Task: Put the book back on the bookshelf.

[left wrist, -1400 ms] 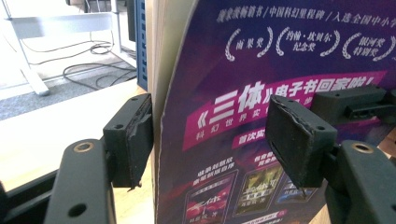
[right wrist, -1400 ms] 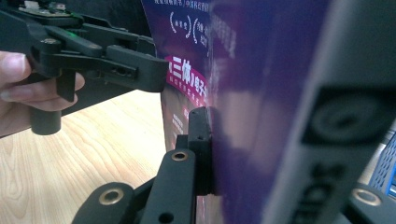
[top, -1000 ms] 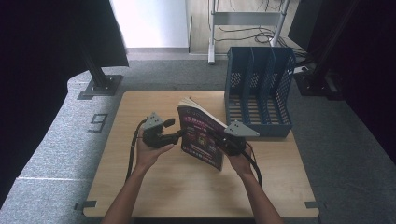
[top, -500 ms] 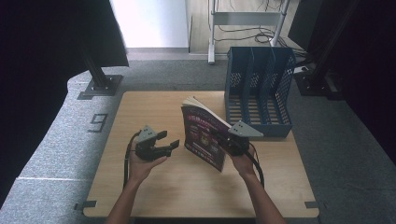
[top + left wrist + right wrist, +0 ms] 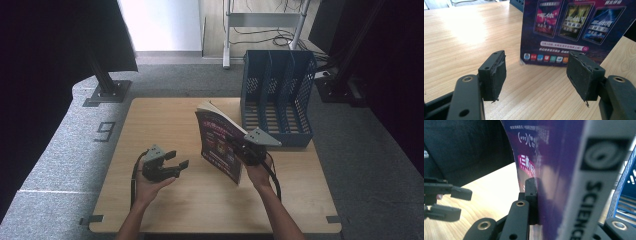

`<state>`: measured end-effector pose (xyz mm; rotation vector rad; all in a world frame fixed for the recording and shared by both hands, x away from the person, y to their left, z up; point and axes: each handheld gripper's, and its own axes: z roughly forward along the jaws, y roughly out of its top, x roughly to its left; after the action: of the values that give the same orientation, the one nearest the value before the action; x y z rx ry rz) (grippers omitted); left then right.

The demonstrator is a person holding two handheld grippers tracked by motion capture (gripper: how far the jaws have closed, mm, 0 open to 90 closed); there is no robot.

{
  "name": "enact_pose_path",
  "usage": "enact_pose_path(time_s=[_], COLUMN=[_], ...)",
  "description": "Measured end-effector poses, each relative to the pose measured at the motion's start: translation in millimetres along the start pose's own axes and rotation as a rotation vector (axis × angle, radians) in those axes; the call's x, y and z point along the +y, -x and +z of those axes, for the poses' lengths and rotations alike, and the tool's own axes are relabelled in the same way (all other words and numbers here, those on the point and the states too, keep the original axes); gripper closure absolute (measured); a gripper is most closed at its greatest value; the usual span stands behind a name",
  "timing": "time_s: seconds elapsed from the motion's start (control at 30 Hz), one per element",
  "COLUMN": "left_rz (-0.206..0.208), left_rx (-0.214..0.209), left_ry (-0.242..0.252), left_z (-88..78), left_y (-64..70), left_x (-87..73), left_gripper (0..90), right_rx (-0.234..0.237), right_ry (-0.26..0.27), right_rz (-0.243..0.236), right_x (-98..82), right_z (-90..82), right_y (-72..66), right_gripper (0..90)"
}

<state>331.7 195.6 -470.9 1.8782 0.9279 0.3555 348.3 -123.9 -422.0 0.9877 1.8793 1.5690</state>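
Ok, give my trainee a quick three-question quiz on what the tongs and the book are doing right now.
1. True or false: the left tongs are shut on the book.
2. Which tongs grip the book: A left, B right?
3. What blue thing stands behind the book?

Key: 1 false, their jaws stand open and apart from it. 2 B, the right tongs clamp it upright on the table. 3 The file rack.

Black grippers [image 5: 177,165] with grey plates, trailing cables
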Motion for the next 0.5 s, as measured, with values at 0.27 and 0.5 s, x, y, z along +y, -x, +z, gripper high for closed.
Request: enact_pose_path(time_s=[0.27, 0.5], left_rz=[-0.012, -0.015], left_rx=[-0.02, -0.038], left_ry=[0.01, 0.011], left_z=[-1.6, -0.1], left_y=[1.7, 1.5], left_x=[-2.4, -4.1], left_gripper=[32.1, 32.0], right_rx=[-0.011, -0.01], right_ry=[0.018, 0.057], right_rz=[0.001, 0.01], right_x=[9.8, 17.6], right_z=[-2.0, -5.5], right_y=[-5.0, -6.5], right_gripper=[82.0, 82.0])
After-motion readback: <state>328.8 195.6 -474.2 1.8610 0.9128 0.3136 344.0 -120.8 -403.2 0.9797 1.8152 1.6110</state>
